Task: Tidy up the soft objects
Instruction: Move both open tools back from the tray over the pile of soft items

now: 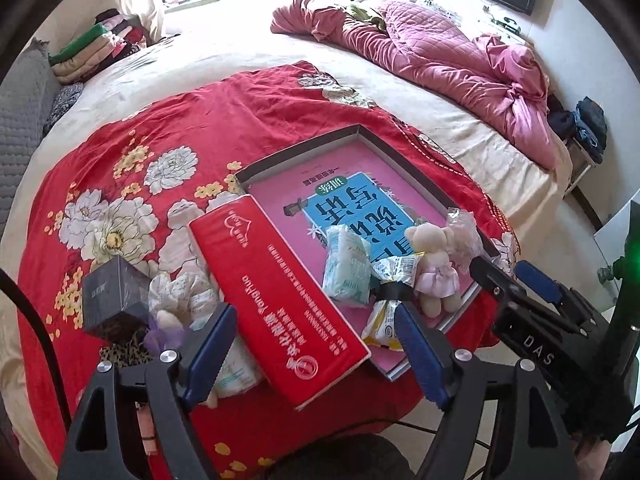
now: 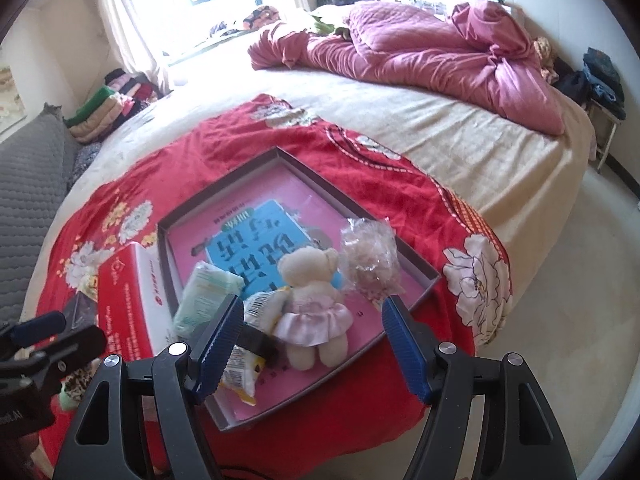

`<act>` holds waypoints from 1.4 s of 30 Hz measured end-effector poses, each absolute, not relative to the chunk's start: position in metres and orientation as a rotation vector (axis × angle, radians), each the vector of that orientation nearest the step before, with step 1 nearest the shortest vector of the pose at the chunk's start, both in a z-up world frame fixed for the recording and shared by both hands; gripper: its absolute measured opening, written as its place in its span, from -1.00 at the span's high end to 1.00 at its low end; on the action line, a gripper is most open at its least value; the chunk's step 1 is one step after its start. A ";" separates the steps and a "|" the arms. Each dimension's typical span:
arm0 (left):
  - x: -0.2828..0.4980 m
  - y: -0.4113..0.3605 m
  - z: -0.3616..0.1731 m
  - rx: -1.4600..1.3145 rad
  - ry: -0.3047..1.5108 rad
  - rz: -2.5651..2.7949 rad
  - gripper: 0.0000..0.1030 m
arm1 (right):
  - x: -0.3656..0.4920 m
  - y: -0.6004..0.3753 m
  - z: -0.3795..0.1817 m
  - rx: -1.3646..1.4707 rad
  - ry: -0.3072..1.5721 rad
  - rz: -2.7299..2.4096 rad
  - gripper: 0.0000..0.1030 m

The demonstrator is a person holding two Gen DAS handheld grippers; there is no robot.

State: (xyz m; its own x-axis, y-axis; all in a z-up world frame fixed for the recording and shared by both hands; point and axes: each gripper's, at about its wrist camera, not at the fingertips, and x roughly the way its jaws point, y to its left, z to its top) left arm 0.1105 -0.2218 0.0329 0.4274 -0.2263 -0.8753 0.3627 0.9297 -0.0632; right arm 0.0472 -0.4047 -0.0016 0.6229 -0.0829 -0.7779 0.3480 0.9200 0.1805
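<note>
A teddy bear (image 2: 310,280) lies in the tray (image 2: 224,184), box (image 2: 124,300) to its left.

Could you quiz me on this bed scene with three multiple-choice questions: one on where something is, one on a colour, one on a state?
1. Where does the teddy bear lie?
A. in the shallow box
B. on the pink quilt
C. on the floor

2. What colour is the bear's skirt?
A. green
B. pink
C. black

3. How do the right gripper jaws stand?
A. shut on the bear
B. shut on nothing
C. open

Answers: 1 A, box walls surround it; 2 B, pale pink satin; 3 C, a wide gap shows, pads touching nothing.
</note>
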 end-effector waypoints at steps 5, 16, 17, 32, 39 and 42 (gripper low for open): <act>0.100 -0.212 0.039 0.146 1.050 -0.351 -0.55 | 0.043 -0.399 0.010 0.317 0.849 -0.250 -0.42; 0.084 -0.191 0.053 0.136 1.026 -0.325 -0.55 | 0.036 -0.373 0.046 0.281 0.782 -0.198 -0.42; 0.083 -0.189 0.054 0.135 1.025 -0.322 -0.55 | 0.035 -0.370 0.050 0.274 0.776 -0.191 -0.42; 0.066 -0.143 0.069 0.080 1.002 -0.260 -0.55 | 0.023 -0.323 0.090 0.190 0.705 -0.129 -0.42; 0.060 -0.113 0.073 0.057 1.002 -0.214 -0.55 | 0.021 -0.297 0.097 0.159 0.711 -0.085 -0.42; 0.056 -0.099 0.076 0.046 0.990 -0.194 -0.55 | 0.020 -0.286 0.100 0.154 0.711 -0.057 -0.42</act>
State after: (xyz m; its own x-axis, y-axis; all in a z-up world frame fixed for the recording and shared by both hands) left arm 0.0557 -0.0993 0.0759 0.5328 -0.1412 -0.8343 0.1834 0.9818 -0.0491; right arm 0.0198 -0.2857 0.1003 0.7569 -0.0001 -0.6535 0.1050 0.9870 0.1215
